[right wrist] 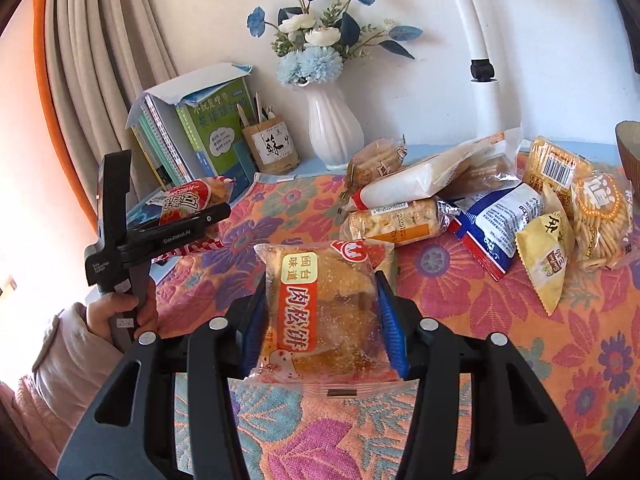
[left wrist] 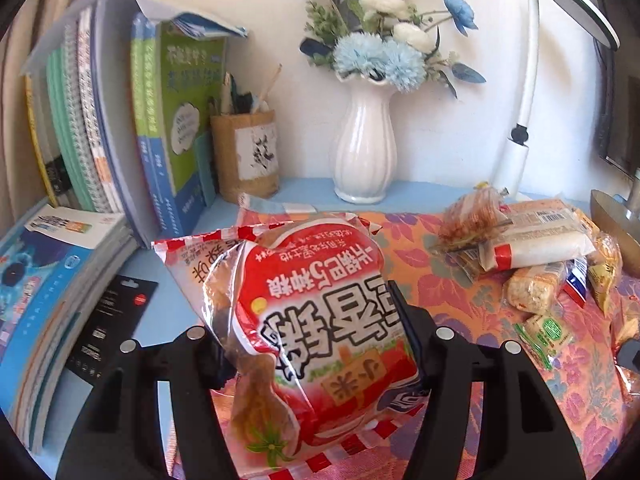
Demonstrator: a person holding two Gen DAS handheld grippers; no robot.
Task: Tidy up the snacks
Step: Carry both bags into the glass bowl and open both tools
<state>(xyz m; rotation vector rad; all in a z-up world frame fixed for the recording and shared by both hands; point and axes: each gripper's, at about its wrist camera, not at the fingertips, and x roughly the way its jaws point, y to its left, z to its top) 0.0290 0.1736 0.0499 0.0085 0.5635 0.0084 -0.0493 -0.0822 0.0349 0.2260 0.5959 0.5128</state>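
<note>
**Both grippers loaded, pile mostly unsorted**

Closest to my right camera is the meat-floss cake point(right wrist: 324, 312), clamped between the blue pads of my right gripper point(right wrist: 323, 320) and lifted above the cloth point(right wrist: 500, 380). My left gripper point(left wrist: 316, 344) is likewise clamped on the red bag point(left wrist: 320, 328), holding it up over the left end of the cloth; the right view shows that same gripper off to the left, with the person's hand point(right wrist: 120, 312) around its handle.

Beyond them, the snack pile point(right wrist: 472, 208) lies jumbled on the right part of the bench point(left wrist: 304, 190): wrapped rolls, a blue packet, a yellow packet, a bag of sticks, some overlapping.

I judge the job is early. Two packs are in hand, not yet placed, and the pile awaits. I can't see any tidy row or container.
</note>
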